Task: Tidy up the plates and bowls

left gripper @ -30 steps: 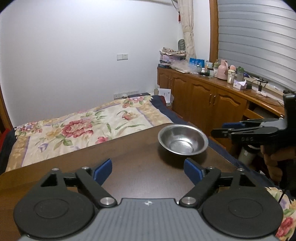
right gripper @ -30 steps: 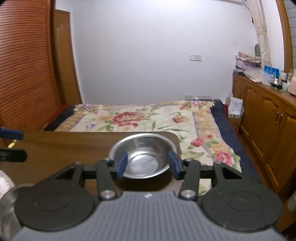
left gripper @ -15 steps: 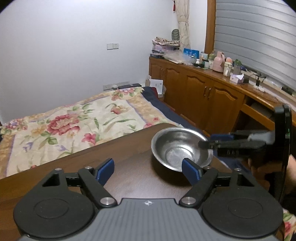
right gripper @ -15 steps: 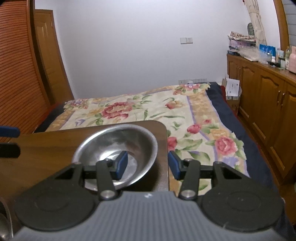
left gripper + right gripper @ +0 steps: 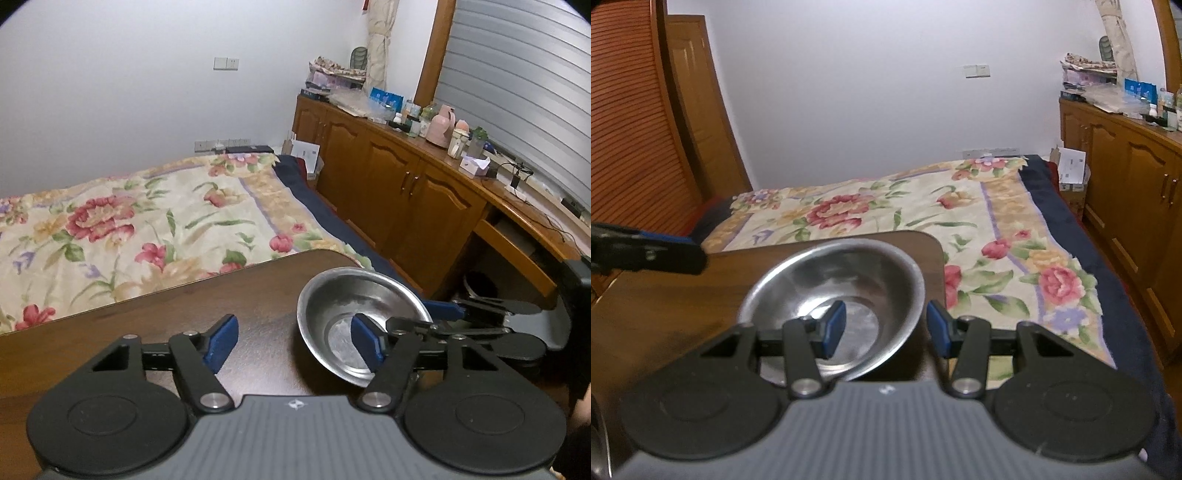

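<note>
A steel bowl (image 5: 354, 314) (image 5: 831, 291) sits near the far right corner of the dark wooden table (image 5: 184, 314). In the left wrist view my left gripper (image 5: 291, 341) is closing. Its right finger (image 5: 364, 343) hangs over the bowl's inside and its left finger is over bare table, so the bowl's near wall stands between them untouched. My right gripper (image 5: 886, 328) (image 5: 410, 317) is open and straddles the bowl's right wall, one pad inside and one outside, with a gap to the metal. The left gripper (image 5: 696, 251) shows at the left edge of the right wrist view.
Beyond the table lies a bed with a floral cover (image 5: 129, 221). Wooden cabinets (image 5: 406, 192) with bottles and clutter on top run along the right wall. The table's rounded corner (image 5: 934, 247) is just past the bowl. A sliver of metal rim (image 5: 596, 435) shows at the lower left.
The left gripper moved right to the bowl and its jaws narrowed; its right finger is now over the bowl. The right gripper advanced until the bowl's right wall lay between its fingers.
</note>
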The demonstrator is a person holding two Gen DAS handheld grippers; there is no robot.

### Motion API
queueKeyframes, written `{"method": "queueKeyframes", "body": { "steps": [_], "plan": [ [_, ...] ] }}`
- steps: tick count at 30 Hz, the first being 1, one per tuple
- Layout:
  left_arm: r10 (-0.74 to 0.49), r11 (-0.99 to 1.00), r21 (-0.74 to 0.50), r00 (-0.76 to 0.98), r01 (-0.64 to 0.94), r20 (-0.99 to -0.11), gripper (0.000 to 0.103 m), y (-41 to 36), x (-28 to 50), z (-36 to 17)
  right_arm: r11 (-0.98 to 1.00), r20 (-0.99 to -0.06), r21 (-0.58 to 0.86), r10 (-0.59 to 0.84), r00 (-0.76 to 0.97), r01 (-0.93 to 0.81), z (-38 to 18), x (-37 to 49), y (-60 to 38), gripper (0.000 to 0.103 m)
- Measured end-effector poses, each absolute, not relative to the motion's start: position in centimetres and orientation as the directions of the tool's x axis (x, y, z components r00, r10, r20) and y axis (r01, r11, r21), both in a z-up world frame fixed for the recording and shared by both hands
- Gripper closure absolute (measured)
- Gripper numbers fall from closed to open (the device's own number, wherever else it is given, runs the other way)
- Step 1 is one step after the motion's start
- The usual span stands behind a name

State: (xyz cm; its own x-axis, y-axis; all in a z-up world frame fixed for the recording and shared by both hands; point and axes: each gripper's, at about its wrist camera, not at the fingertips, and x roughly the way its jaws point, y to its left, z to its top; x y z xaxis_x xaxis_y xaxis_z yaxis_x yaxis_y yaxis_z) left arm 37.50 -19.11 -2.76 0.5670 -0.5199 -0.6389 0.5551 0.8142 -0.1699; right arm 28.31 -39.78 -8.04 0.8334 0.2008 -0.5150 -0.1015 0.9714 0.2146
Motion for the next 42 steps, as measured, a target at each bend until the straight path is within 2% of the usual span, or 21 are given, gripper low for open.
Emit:
{"method": "queueKeyframes", "body": {
  "steps": [4,10,13,15,21,22,24,26,29,42],
  "plan": [
    [-0.520,0.818,-0.206,0.539,0.537,-0.663,0.039,-19.7,38.9,-3.8,0.966,-0.516,0.237,0.214,0.829,-0.102,-8.2,28.5,-40.0,0.054],
    [-0.540,0.808,-0.262,0.484,0.528,-0.689,0.051,-20.4,40.0,-5.0,0.960,-0.528,0.259,0.231,0.817,-0.104,-8.4,28.8,-40.0,0.054],
    [-0.536,0.808,-0.266,0.470,0.525,-0.702,0.059,-20.8,40.3,-5.3,0.957,-0.526,0.269,0.241,0.815,-0.110,-8.3,28.9,-40.0,0.054],
    [-0.527,0.813,-0.264,0.463,0.519,-0.712,0.069,-20.9,40.5,-5.5,0.953,-0.526,0.281,0.251,0.813,-0.112,-8.4,28.8,-39.9,0.054],
    [-0.521,0.814,-0.264,0.449,0.518,-0.726,0.077,-21.1,40.7,-6.2,0.944,-0.533,0.312,0.267,0.803,-0.106,-8.7,28.8,-40.1,0.054],
    [-0.522,0.813,-0.265,0.447,0.519,-0.726,0.078,-21.0,40.7,-6.2,0.944,-0.534,0.313,0.265,0.803,-0.104,-8.7,28.8,-40.1,0.055],
    [-0.530,0.806,-0.273,0.436,0.525,-0.728,0.088,-21.1,40.8,-6.2,0.942,-0.537,0.320,0.269,0.799,-0.102,-8.8,28.8,-40.1,0.061],
    [-0.532,0.803,-0.273,0.431,0.531,-0.729,0.088,-21.2,40.6,-6.1,0.937,-0.539,0.335,0.279,0.795,-0.102,-8.9,28.8,-40.3,0.073],
    [-0.528,0.807,-0.264,0.444,0.529,-0.724,0.089,-20.9,40.2,-5.6,0.937,-0.544,0.335,0.278,0.791,-0.099,-8.8,28.6,-40.1,0.077],
    [-0.552,0.797,-0.260,0.481,0.545,-0.681,0.089,-19.5,37.5,-1.3,0.945,-0.506,0.305,0.266,0.820,-0.119,-4.6,27.0,-39.4,0.078]
  ]
}}
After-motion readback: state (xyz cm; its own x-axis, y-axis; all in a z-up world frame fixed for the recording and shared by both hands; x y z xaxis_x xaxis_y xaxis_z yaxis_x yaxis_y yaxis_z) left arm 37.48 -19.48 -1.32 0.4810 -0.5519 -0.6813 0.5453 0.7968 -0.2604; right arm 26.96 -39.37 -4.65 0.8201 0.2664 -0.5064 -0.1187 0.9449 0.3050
